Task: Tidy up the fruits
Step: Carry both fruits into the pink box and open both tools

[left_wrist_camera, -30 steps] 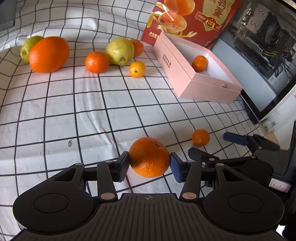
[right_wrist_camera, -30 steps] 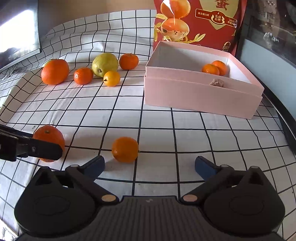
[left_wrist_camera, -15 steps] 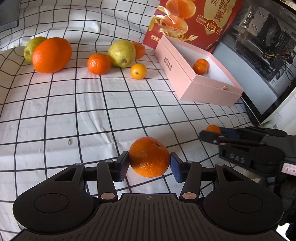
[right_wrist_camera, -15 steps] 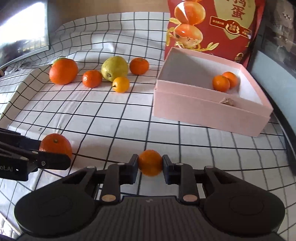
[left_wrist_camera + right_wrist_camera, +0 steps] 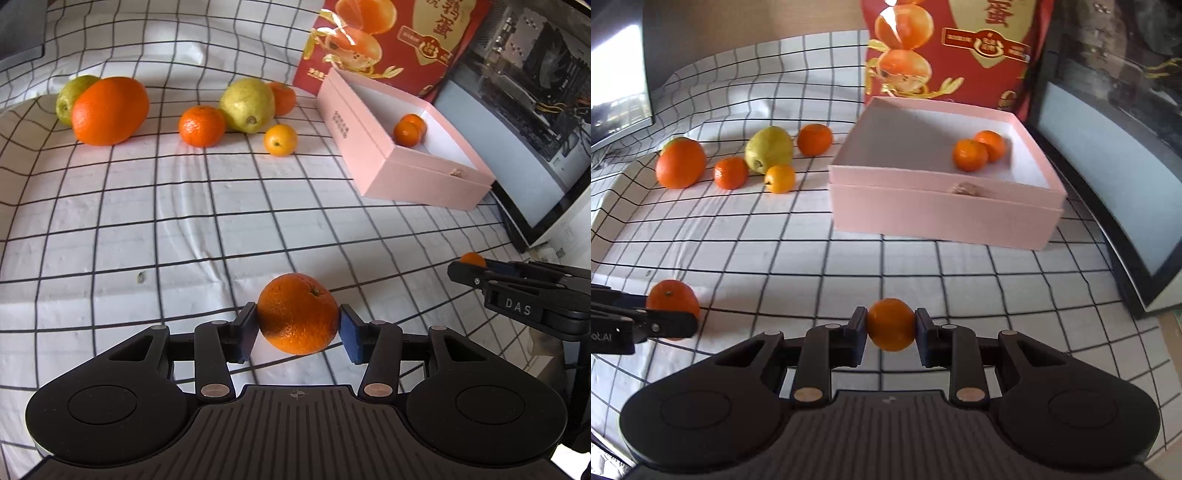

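Observation:
My left gripper is shut on a mandarin and holds it above the checked cloth; it also shows at the left of the right wrist view. My right gripper is shut on a small tangerine, lifted off the cloth; its tip shows in the left wrist view. An open pink box holds two tangerines. Loose fruit lies at the far left: a big orange, a yellow-green pear, small tangerines and a kumquat.
A red mandarin carton stands behind the box. A dark monitor leans along the right edge. Another screen stands at the far left. A second green fruit hides behind the big orange.
My right gripper moved onto the small tangerine, closed on it and lifted it off the cloth. My left gripper kept hold of its mandarin and rose slightly.

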{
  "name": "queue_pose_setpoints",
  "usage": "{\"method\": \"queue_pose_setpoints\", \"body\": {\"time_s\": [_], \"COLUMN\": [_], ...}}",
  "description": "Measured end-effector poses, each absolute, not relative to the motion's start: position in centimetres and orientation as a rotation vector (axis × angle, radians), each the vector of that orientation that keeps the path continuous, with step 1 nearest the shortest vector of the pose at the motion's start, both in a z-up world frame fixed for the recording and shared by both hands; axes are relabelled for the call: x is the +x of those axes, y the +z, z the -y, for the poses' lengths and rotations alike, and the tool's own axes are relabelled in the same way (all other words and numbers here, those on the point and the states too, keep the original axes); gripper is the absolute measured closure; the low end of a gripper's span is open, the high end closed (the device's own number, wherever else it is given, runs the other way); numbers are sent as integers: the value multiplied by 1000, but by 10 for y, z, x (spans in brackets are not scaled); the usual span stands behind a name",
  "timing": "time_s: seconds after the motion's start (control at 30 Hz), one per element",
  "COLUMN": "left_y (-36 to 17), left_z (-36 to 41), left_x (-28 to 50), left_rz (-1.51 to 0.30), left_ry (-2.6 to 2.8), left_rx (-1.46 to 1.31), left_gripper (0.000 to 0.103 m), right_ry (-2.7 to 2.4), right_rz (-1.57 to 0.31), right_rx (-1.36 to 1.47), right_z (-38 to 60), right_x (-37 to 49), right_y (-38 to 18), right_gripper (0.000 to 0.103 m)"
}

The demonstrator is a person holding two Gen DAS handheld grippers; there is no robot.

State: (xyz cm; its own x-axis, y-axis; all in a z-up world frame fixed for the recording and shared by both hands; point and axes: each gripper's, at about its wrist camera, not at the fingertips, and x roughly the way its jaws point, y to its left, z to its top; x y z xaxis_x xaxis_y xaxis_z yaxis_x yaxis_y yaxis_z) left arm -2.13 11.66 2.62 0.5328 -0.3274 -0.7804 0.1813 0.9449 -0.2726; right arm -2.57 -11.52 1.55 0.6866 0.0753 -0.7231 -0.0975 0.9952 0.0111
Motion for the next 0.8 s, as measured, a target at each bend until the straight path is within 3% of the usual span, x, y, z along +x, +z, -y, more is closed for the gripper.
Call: {"method": "queue_pose_setpoints", "body": {"time_s": [0.33, 0.8], "left_y": [89, 233], "left_z": [-103, -25], "left_x": [11, 126], "left_rz": [-796, -589], "left_ry": [-384, -527], "left_rx": [-175, -91], "left_gripper": [51, 51], "right_ry": [44, 30], "right_rz": [-763, -490], "right_rx": [22, -49], "right_z": [148, 184], "right_x": [-26, 49], "right_y": [34, 166], "right_gripper": [76, 76]}}
